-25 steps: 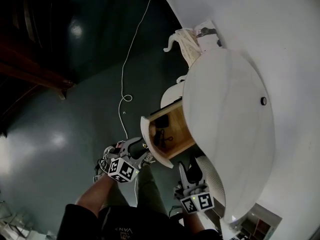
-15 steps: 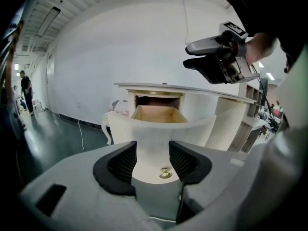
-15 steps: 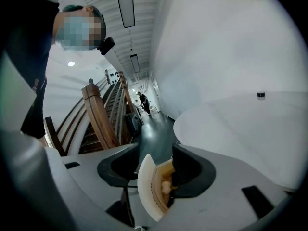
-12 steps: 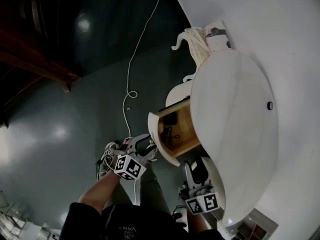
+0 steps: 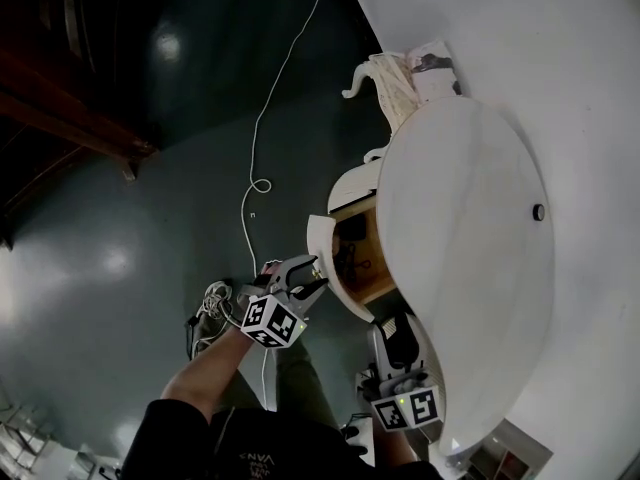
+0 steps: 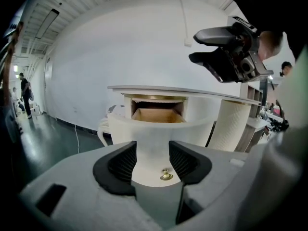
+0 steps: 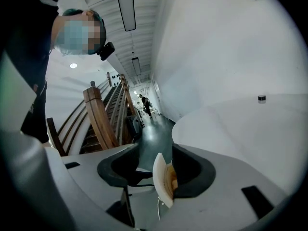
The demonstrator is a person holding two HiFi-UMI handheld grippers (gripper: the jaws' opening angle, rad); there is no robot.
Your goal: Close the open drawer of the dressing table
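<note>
no brand or label can be read: the only print is the black-and-white square markers on each gripper's cube, and pale lettering on the person's dark shirt at the bottom edge of the head view is too small to make out.

the dressing table (image 5: pixel 470 268) fills the right half of the head view, with a smooth, matte white oval top. a small black round thing (image 5: pixel 538 211) sits on it near the right. the drawer (image 5: pixel 368 266) is at the centre of that view, standing out from the table's left edge. its inside is bare light wood, with something dark in it that cannot be told. its drawer front (image 5: pixel 322 253) is a white, outward-curved panel. in the left gripper view a small brass knob (image 6: pixel 166 175) shows low on that panel, and a ribbed white column (image 6: pixel 233 126) stands to its right.

the left gripper (image 5: pixel 304 274), grey with ridged black pads (image 6: pixel 120 165), is just left of the drawer front. its jaws are wide apart and clamp nothing, and the knob shows in the gap between them. whether it touches the panel cannot be told.

the right gripper (image 5: pixel 398 340) is at lower centre, beside the table's ribbed side. its jaws are also apart and empty, and the drawer front's thin edge shows between them.

a white cable (image 5: pixel 262 128) trails over the dark glossy floor (image 5: pixel 130 228).
</note>
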